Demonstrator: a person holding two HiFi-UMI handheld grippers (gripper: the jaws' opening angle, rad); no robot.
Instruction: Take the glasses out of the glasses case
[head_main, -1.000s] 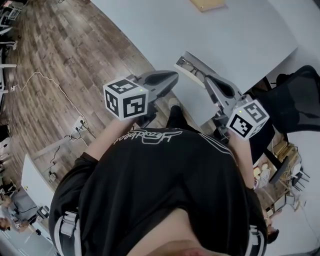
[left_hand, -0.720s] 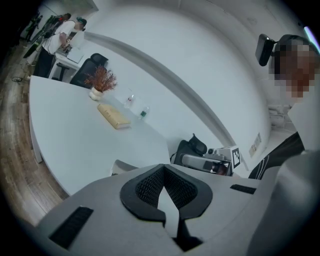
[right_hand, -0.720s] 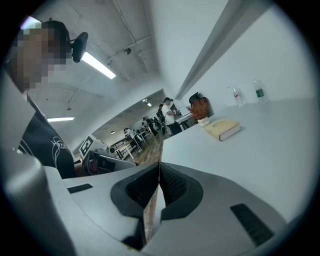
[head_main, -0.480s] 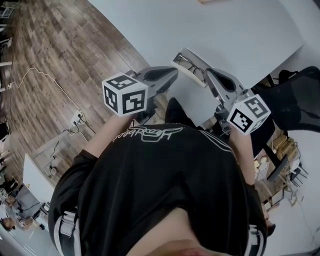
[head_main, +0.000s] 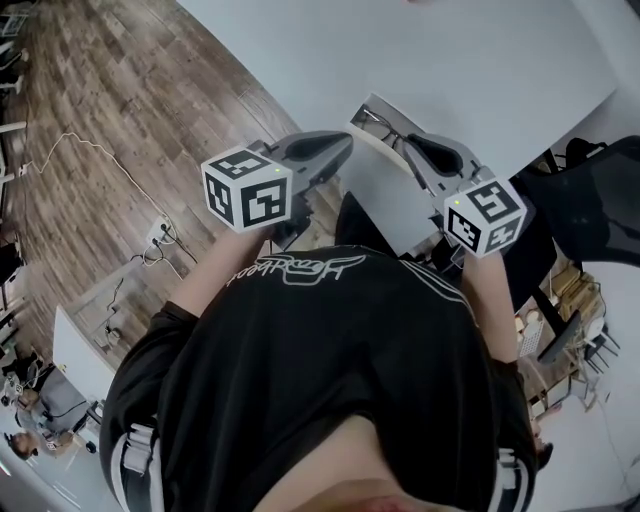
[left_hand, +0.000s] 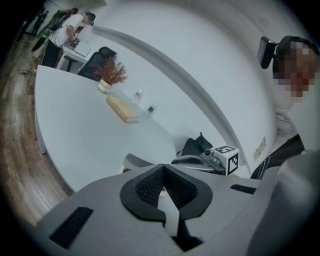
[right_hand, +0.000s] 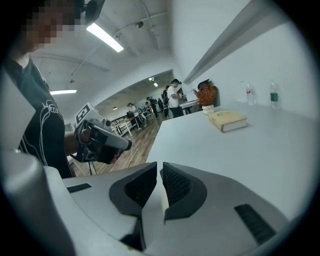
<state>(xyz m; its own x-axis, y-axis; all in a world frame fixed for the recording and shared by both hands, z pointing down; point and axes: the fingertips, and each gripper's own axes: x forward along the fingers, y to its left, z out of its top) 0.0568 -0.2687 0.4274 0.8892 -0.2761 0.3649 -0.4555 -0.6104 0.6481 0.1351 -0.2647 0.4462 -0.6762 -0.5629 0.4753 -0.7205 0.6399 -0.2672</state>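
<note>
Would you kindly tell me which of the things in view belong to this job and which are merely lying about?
For the job: glasses case, open; glasses inside it; left gripper and right gripper, both shut and empty.

Lying about: book, potted plant, bottle, office chair.

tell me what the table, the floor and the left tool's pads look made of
Table: likely laminate or painted board; plain white, smooth, matte, no grain.
Floor: wood or wood-look planks; brown streaked grain, staggered board seams.
Left tool pads: probably rubber or soft plastic; black, matte, fine ribbed texture.
</note>
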